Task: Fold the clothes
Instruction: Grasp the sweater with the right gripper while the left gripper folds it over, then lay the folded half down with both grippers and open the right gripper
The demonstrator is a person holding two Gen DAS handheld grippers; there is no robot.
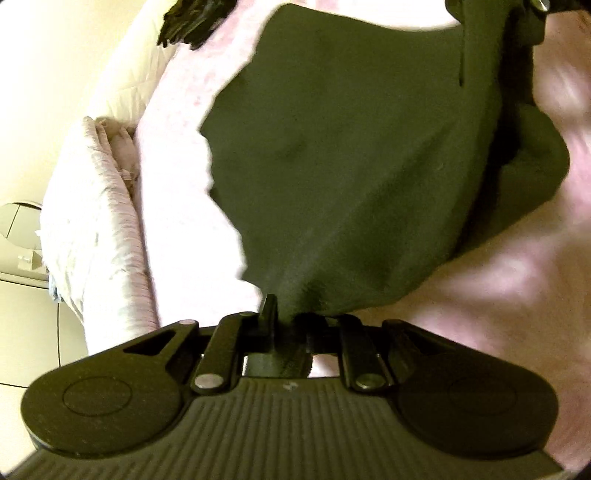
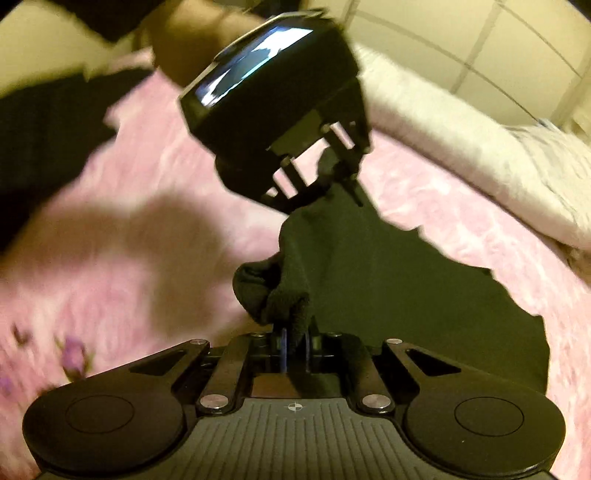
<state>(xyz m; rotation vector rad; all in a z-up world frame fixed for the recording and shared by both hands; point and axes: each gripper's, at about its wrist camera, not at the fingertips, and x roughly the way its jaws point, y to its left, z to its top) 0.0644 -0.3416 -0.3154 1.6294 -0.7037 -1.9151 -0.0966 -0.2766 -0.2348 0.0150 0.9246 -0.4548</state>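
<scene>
A dark cloth garment (image 1: 332, 147) hangs stretched between both grippers above a pink bed. In the left wrist view my left gripper (image 1: 284, 317) is shut on one bunched edge of it, and the cloth spreads away toward my right gripper (image 1: 517, 22) at the top right. In the right wrist view my right gripper (image 2: 295, 332) is shut on a rolled edge of the garment (image 2: 406, 277). The left gripper (image 2: 338, 162) pinches the far corner, held by a hand (image 2: 192, 48). The frames are blurred.
The pink flowered sheet (image 2: 129, 258) covers the bed below. A white crumpled duvet (image 1: 92, 229) lies along the bed's edge, seen also as the duvet (image 2: 461, 147). Another dark garment (image 1: 192, 22) lies at the far end. More dark cloth (image 2: 44, 129) sits at the left. Tiled floor (image 1: 22, 314) lies beyond.
</scene>
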